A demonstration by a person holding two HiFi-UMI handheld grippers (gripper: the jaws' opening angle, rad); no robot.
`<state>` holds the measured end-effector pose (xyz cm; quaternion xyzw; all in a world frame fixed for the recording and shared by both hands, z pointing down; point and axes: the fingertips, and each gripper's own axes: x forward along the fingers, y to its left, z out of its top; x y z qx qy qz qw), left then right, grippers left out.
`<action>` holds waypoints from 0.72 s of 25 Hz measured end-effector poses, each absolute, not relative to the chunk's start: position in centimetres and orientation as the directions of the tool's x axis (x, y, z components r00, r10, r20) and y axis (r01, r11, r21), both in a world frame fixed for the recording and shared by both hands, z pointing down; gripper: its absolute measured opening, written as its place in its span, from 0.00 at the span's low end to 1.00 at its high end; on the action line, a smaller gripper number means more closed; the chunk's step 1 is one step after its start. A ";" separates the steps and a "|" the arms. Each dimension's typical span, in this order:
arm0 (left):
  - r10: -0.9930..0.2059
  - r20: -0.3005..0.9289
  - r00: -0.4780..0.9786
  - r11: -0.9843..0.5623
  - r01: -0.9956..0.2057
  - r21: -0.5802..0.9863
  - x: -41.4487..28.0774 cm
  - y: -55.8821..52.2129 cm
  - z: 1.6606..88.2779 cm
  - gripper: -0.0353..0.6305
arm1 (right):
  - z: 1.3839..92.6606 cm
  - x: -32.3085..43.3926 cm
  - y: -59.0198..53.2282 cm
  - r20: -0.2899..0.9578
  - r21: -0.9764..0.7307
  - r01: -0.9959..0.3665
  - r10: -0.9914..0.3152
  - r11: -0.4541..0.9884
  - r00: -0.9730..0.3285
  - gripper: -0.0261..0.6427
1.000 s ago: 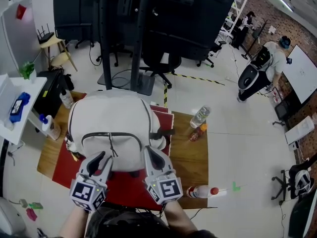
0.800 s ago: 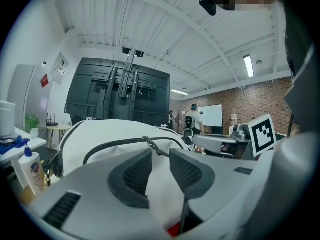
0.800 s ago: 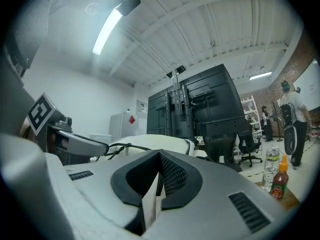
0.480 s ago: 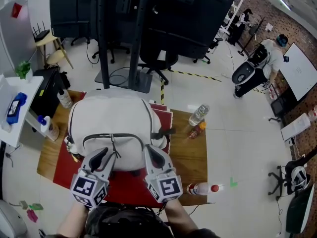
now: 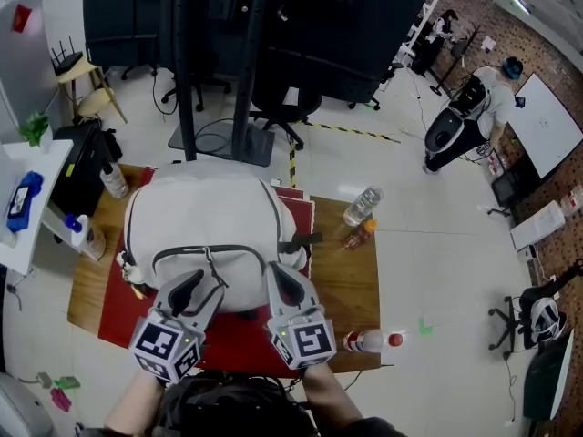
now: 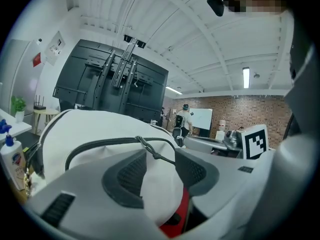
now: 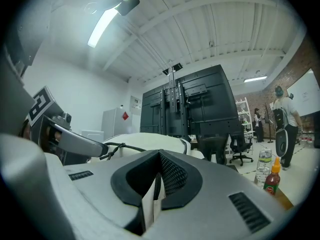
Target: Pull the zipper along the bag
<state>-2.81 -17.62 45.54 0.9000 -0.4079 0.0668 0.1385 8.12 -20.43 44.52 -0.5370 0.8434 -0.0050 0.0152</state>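
Note:
A white backpack (image 5: 200,212) lies on a red mat (image 5: 237,340) on the table. Its black zipper (image 5: 209,248) arcs across the near side. In the left gripper view the zipper's pull cord (image 6: 151,151) runs from the slider down between the jaws. My left gripper (image 5: 202,286) (image 6: 161,156) is at the zipper pull; its jaws are opening, with the cord between them and the pads not pressing on it. My right gripper (image 5: 284,280) (image 7: 159,156) sits beside it at the bag's near right. It is shut on a thin white flap of the bag (image 7: 150,201).
The wooden table (image 5: 346,280) holds a clear bottle (image 5: 362,206), a red sauce bottle (image 5: 357,235), a bottle on its side (image 5: 373,340) at the front right, and two bottles (image 5: 114,180) at the left. A black stand (image 5: 237,62) rises behind. A person (image 5: 474,98) stands far right.
The left gripper's jaws have spread wider around the pull cord. Both grippers stay at the bag's near edge, and the right one stays closed.

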 end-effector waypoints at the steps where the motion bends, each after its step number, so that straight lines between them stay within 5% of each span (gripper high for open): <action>1: -0.714 0.232 0.661 -0.628 -0.751 0.205 -2.7 -17.6 45.4 0.38 | 44.6 8.1 -20.4 -0.018 -0.026 -0.908 -0.908 0.419 -0.419 0.03; 18: -0.711 0.309 0.632 -0.544 -0.773 0.328 -1.6 -20.8 46.9 0.45 | 44.7 7.7 -20.5 0.000 0.008 -0.907 -0.907 0.422 -0.422 0.03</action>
